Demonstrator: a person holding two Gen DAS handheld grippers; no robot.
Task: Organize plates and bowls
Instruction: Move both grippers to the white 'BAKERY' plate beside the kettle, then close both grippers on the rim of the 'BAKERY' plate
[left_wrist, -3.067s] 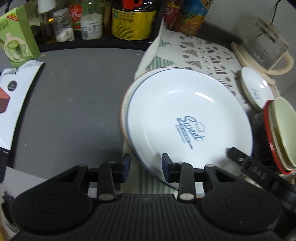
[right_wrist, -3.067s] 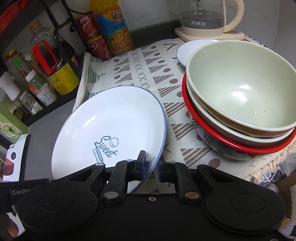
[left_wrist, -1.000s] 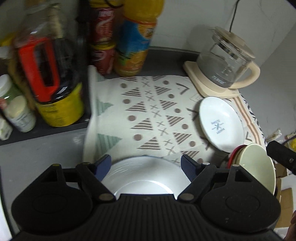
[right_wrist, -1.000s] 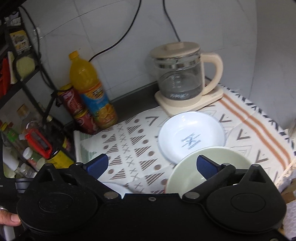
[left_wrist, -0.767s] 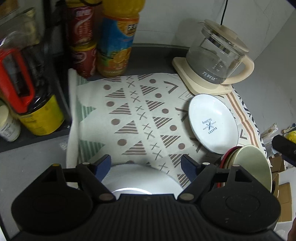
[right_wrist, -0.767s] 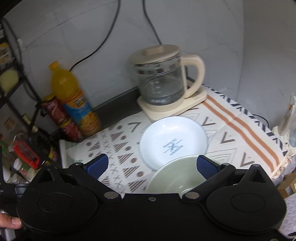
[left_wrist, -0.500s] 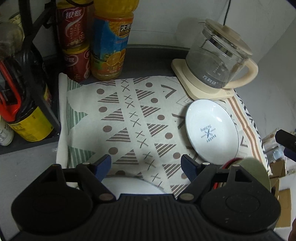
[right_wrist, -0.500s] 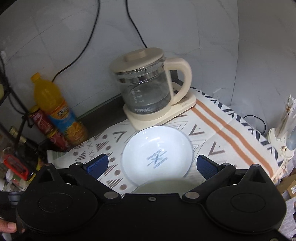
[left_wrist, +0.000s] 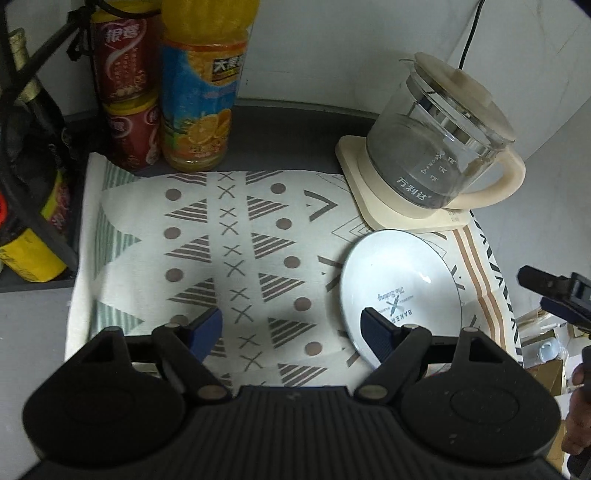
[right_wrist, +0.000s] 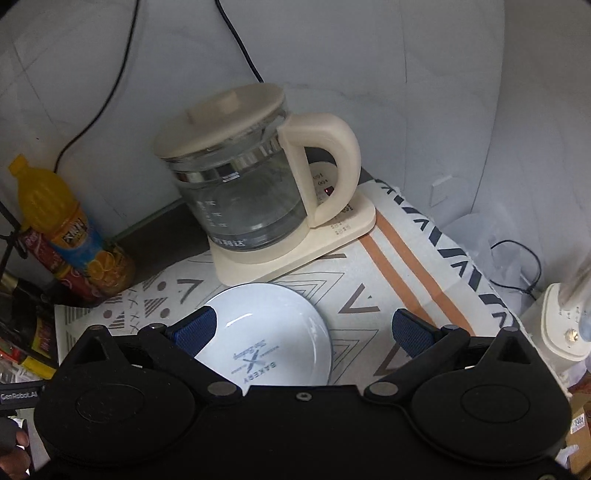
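Left gripper (left_wrist: 291, 325): jaws spread wide, nothing held; raised above the patterned cloth (left_wrist: 236, 236), apparently kept clear of the dishes until a next pick is chosen.

Right gripper (right_wrist: 301, 330): jaws likewise spread wide, nothing between them; aimed down over the small plate, judged to be lining up on it.

Small white plate with "BAKERY" print (left_wrist: 400, 291): lies flat on the cloth, ahead and right of the left gripper, partly behind its right finger; directly ahead of and below the right gripper (right_wrist: 266, 332), nearer its left finger. Set just in front of the kettle base, the two nearly touching.

Glass kettle on cream base (right_wrist: 255, 192): beyond the plate, handle to the right; a close obstacle for any lift.

Orange-juice bottle (left_wrist: 201, 81) and red cans (left_wrist: 129, 99): far ahead-left of the left gripper, at the cloth's back edge, out of the working area.

No bowls are seen in either view.
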